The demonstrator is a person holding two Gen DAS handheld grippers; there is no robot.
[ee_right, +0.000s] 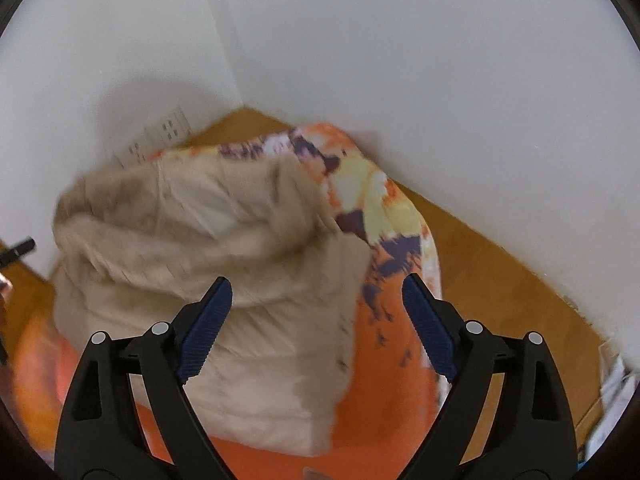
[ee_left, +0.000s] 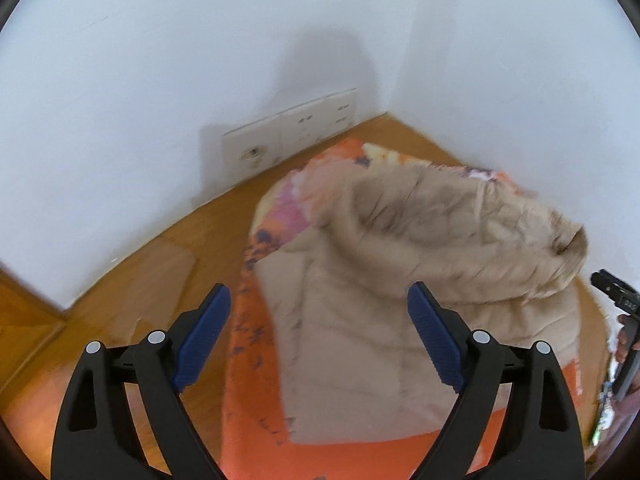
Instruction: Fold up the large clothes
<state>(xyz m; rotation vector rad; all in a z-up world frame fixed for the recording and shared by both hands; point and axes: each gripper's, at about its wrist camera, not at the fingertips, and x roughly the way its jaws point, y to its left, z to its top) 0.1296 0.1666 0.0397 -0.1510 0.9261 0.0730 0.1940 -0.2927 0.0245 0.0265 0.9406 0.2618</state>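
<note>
A beige quilted jacket (ee_left: 360,320) with a fur-trimmed hood (ee_left: 460,232) lies folded in a bundle on an orange patterned cloth (ee_left: 256,360). My left gripper (ee_left: 319,300) is open and empty, hovering above the jacket's left side. In the right wrist view the jacket (ee_right: 240,320) and its furry hood (ee_right: 180,216) lie on the orange cloth (ee_right: 384,360). My right gripper (ee_right: 317,292) is open and empty above the jacket's right edge. The image is blurred by motion.
The cloth covers a wooden surface (ee_left: 132,288) set into a corner of white walls (ee_left: 140,80). A wall socket plate (ee_left: 292,136) sits just behind it. The other gripper's black tip (ee_left: 612,292) shows at the right edge. Papers (ee_right: 616,392) lie at far right.
</note>
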